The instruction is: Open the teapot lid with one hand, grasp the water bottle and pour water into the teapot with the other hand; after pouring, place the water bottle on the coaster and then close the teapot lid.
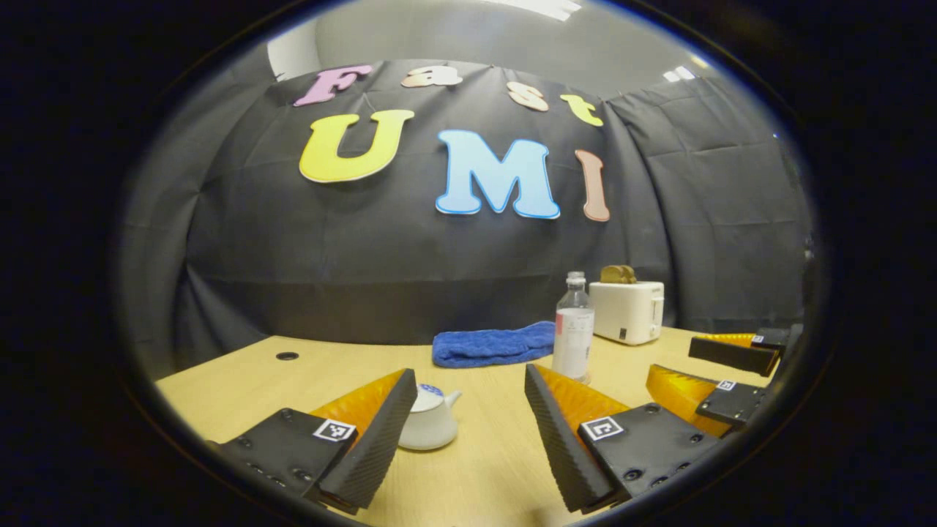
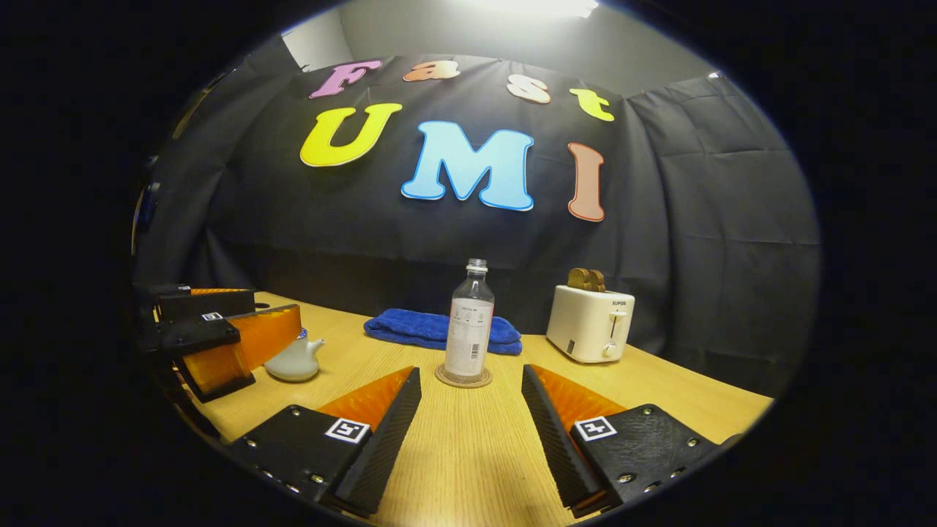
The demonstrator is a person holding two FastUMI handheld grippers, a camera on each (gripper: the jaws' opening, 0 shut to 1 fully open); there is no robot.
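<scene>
Both claws stand wide and hold nothing. Your left claw [image 1: 461, 439] hangs over the desk [image 1: 483, 468] with the teapot [image 1: 428, 421] just ahead, close to its left finger; the lid [image 1: 427, 396] sits closed on the pot. Your right claw [image 2: 468, 432] lines up on the water bottle [image 2: 469, 322], which stands upright on the coaster [image 2: 463, 378], a little way ahead and not touched. Behind it lie a blue towel [image 2: 439, 329] and a white toaster [image 2: 590, 322], well clear of the work.

Judgement, step in hand: the approach; nothing opened or lifted yet.

Handling notes:
- Teapot looks glazed ceramic: hard, slick, breakable. Whether the lid has a knob is too small to tell in the left gripper view. If it does, pinch it there, lift straight up and keep the lid level so it does not slide out.
- Bottle is clear plastic with no cap visible on the neck, so tipping early likely spills. The wall will probably give under pressure; squeeze lightly. Take it around the labelled middle, where the body is straight, not at the narrow neck.
- Water level cannot be read, so expect uncertain weight on lift.
</scene>
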